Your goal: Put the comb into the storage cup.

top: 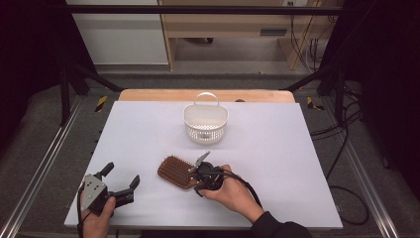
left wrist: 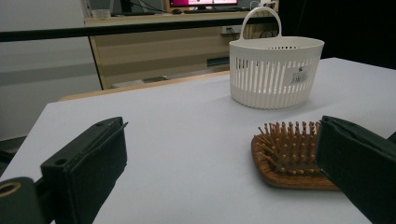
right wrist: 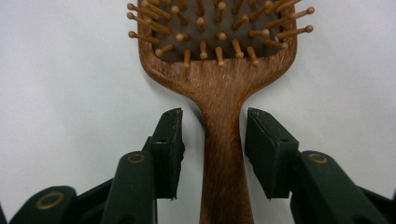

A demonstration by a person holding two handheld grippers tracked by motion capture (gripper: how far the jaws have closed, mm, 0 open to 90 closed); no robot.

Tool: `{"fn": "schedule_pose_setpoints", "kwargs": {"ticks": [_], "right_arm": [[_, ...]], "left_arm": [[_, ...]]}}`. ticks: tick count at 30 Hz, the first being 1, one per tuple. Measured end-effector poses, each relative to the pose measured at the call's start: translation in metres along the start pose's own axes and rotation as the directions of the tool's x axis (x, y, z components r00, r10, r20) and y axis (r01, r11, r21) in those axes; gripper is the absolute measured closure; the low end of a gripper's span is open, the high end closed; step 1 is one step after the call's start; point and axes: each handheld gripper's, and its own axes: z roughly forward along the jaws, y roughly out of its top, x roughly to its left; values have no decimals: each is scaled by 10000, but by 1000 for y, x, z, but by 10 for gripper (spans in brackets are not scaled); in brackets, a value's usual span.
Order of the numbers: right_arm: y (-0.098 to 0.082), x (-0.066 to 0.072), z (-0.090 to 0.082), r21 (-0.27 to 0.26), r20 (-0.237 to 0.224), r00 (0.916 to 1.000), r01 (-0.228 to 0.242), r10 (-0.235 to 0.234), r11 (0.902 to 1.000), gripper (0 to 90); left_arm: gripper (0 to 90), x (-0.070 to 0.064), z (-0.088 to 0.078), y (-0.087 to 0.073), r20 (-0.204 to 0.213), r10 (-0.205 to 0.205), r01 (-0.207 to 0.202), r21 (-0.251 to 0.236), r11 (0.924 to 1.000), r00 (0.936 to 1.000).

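Wooden hairbrush [right wrist: 219, 93] lies bristles-up on the white table [top: 277, 148], near the front edge, toward the person's side of the white basket [top: 206, 123]; handle points toward the right gripper [right wrist: 212, 140]; that gripper's jaws straddle the handle, a thin gap showing on each side, pads not pressing, so open around it, nothing gripped. Right hand [top: 233, 193] rests low on the table behind it. Left gripper [top: 121, 178] sits at the front left corner, jaws spread wide, empty, well apart from the brush head.
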Motion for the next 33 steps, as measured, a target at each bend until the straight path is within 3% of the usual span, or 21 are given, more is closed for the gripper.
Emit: {"fn": "schedule_pose_setpoints", "kwargs": {"ticks": [11, 18, 33], "right_arm": [[4, 2, 1, 323, 236, 9996, 138, -146, 9994, 624], [2, 0, 1, 181, 144, 9999, 56, -58, 9998, 657], [6, -3, 1, 485, -11, 9998, 211, -211, 9986, 727]], "left_arm": [[23, 0, 1, 0, -21, 17, -18, -44, 10000, 10000], [23, -1, 4, 0, 53, 140, -141, 90, 9999, 9999], [23, -2, 3, 0, 41, 137, -138, 82, 9999, 9999]]}}
